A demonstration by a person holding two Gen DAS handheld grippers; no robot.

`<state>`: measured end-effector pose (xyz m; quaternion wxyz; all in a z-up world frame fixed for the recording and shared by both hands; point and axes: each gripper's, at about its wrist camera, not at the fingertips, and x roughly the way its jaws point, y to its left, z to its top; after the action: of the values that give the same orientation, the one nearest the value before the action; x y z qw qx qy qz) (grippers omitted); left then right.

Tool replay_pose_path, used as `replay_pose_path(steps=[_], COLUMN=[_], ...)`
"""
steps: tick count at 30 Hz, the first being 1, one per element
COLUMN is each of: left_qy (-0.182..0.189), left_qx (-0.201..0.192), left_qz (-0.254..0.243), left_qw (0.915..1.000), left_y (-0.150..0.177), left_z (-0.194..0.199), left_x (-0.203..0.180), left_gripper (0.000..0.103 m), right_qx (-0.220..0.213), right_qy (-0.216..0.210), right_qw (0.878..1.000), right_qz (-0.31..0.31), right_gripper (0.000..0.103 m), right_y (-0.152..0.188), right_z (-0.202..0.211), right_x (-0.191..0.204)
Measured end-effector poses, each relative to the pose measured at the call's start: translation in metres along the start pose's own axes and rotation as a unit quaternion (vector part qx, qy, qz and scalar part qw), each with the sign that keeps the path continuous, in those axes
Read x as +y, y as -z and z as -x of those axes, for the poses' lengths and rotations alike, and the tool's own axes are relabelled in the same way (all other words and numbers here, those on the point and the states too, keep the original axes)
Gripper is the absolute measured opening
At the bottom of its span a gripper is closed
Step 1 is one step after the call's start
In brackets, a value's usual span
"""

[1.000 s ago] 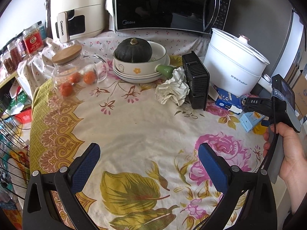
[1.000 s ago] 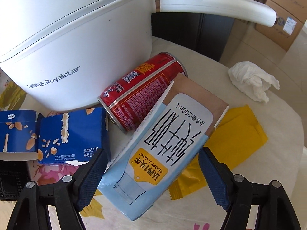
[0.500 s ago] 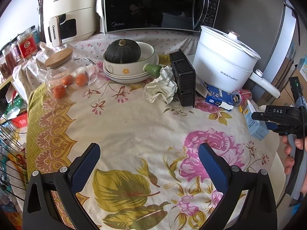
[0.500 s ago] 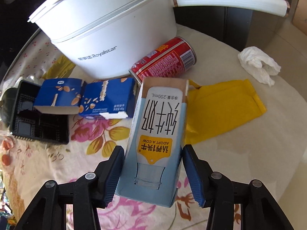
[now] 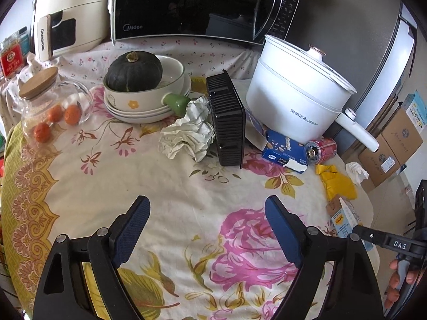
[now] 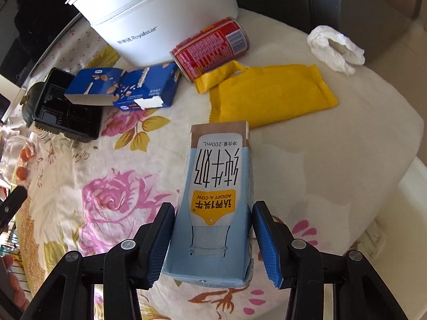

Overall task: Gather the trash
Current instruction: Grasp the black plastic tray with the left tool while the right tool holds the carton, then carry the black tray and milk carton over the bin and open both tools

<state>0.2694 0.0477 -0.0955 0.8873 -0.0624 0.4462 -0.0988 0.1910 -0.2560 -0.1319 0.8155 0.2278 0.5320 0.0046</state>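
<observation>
My right gripper [image 6: 213,237] is shut on a light blue milk carton [image 6: 216,205] and holds it above the flowered tablecloth; the carton also shows in the left wrist view [image 5: 344,217]. Left on the table are a red can [image 6: 210,48], a yellow wrapper [image 6: 269,96], a torn blue snack box [image 6: 128,88], a white tissue [image 6: 333,49], a black plastic tray [image 5: 226,118] and crumpled white paper [image 5: 186,133]. My left gripper [image 5: 206,229] is open and empty above the cloth.
A white electric pot [image 5: 299,101] stands behind the trash. A microwave [image 5: 202,8], a stack of bowls with a dark squash [image 5: 133,72] and a glass jar of tomatoes [image 5: 50,109] stand at the back. Cardboard boxes [image 5: 395,144] sit off the table's right edge.
My right gripper closed on the milk carton, lifted it and drew back from the pot. My left gripper pulled back, widening its view.
</observation>
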Motion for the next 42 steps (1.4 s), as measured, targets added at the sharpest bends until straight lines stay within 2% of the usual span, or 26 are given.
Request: replay_pose_path(steps=[4,7,11,15,17,19,29,34,42], left_qy=[0.01,0.003,-0.018,-0.036,-0.036,-0.03,-0.034,-0.022,-0.023], left_qx=[-0.001,-0.007,-0.018,-0.017,-0.012,-0.009,-0.009,0.005,-0.021], left_qz=[0.006,0.004,0.004,0.005,0.014,0.027,-0.01,0.004,-0.008], left_qw=[0.9999,1.0,0.9997,0.9992,0.9992,0.9992,0.9993,0.9997,0.9995], left_y=[-0.021,-0.035,-0.047,-0.053,-0.056,-0.058,-0.031,-0.001,0.036], left_z=[-0.027,-0.045,-0.064,-0.079,-0.083,-0.083,-0.027,0.004,0.061], left_x=[-0.008,-0.014,-0.02,-0.022,-0.02,-0.017,-0.016,-0.003,0.007], left_gripper=[0.07,0.061,0.057,0.048,0.039,0.036,0.035,0.034,0.034], right_qx=[0.005,0.007,0.008,0.013,0.013,0.011,0.006,0.005,-0.003], right_qy=[0.001,-0.01,-0.015,-0.018,-0.019,-0.019,-0.039,-0.051,-0.046], right_qw=[1.0,1.0,1.0,1.0,1.0,1.0,0.999,0.998,0.999], right_qz=[0.013,0.004,0.001,-0.001,0.0,0.0,-0.019,-0.02,-0.022], right_gripper=[0.053,0.053,0.053,0.053,0.053,0.053,0.053,0.053,0.053], right_y=[-0.004,-0.005,-0.007,-0.006,-0.006,-0.007,0.001,0.012,0.033], right_z=[-0.002,0.0,-0.001,-0.004,-0.003,-0.002,0.007,0.016,0.035], right_x=[-0.006,-0.013,-0.014,-0.014,-0.013,-0.013,-0.01,-0.003,-0.005])
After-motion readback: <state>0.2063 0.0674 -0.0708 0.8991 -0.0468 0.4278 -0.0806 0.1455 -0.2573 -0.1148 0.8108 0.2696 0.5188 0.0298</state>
